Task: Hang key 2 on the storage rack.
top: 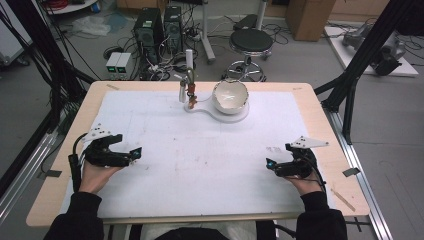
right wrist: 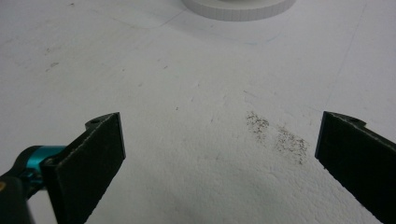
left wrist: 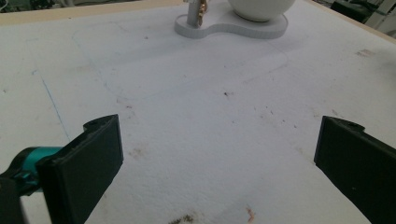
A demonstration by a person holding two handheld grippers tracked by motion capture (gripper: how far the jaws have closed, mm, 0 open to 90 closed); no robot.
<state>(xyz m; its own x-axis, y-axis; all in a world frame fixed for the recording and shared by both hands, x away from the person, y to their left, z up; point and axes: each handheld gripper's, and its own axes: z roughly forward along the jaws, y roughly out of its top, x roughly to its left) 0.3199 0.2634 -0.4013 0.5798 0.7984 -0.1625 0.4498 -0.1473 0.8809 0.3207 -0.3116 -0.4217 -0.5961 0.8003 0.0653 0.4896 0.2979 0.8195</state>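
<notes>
Jaws stood wide apart on both the left gripper (top: 134, 152) and the right gripper (top: 270, 165), each holding nothing and resting low over the white mat (top: 200, 160) near the table's front corners. The white bowl (top: 230, 96) sat on its white base (top: 240, 116) at the far middle, beside a small faucet (top: 187, 85), well apart from both grippers.

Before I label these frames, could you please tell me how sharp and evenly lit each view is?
High view: even light, slightly soft, the white ceramic bowl glares a little. Left gripper view: the white foam table cover is crisp, the bowl's flat white base softer. Right gripper view: evenly lit, near jaws slightly blurred.
</notes>
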